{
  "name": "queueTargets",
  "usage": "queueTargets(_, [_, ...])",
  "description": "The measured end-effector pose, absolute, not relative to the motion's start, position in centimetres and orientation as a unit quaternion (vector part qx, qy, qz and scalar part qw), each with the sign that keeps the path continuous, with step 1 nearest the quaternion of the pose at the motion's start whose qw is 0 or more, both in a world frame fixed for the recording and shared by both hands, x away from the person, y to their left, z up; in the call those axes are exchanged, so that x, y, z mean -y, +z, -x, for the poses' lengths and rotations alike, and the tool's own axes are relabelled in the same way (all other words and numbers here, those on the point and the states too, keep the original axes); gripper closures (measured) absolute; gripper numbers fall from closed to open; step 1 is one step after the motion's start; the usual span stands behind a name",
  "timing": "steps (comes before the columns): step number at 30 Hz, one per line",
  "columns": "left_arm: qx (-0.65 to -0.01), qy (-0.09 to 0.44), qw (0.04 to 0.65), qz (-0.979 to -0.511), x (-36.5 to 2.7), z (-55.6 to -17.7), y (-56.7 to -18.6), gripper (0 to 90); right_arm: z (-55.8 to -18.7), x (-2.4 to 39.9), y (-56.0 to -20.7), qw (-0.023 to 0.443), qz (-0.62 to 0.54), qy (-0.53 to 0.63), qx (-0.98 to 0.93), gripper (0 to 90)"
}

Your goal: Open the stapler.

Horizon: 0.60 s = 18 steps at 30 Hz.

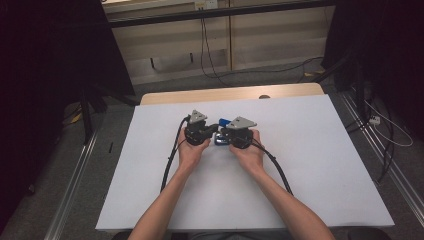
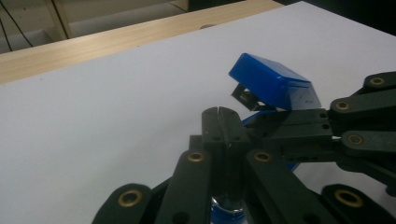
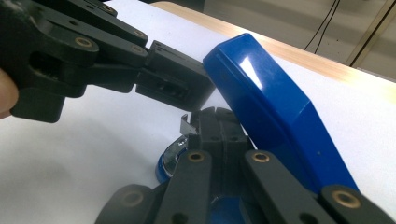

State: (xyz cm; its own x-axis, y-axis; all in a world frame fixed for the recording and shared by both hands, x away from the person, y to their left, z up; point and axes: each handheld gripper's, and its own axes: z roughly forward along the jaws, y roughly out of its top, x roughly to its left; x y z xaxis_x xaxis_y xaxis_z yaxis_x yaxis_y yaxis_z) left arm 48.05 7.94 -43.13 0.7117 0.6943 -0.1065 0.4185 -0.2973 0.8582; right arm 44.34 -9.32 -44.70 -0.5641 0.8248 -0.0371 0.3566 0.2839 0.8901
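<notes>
Stapler (image 1: 223,131): glossy blue plastic, wedge-shaped lid raised, frame centre
Left claw (image 1: 216,128): jaws together on stapler's base
Right claw (image 1: 223,133): jaws together on stapler
Counter (image 1: 310,150): matte white sheet, wooden edge

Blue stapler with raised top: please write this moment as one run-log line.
blue plastic stapler: top raised | left gripper: shut | right gripper: shut | white table cover: under stapler

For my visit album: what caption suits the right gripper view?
Blue stapler, lid swung open, with the right tool shut at its metal part and the left tool at its tip, above a white table.
</notes>
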Motion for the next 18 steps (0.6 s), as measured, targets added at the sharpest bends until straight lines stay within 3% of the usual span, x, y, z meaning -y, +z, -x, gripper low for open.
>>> queueTargets(18, [-0.327,0.153,0.459,-0.812,-7.77,-48.21,-43.80,90.0,-44.47,9.52,-44.52,0.266,-0.394,0.450,-0.756,90.0])
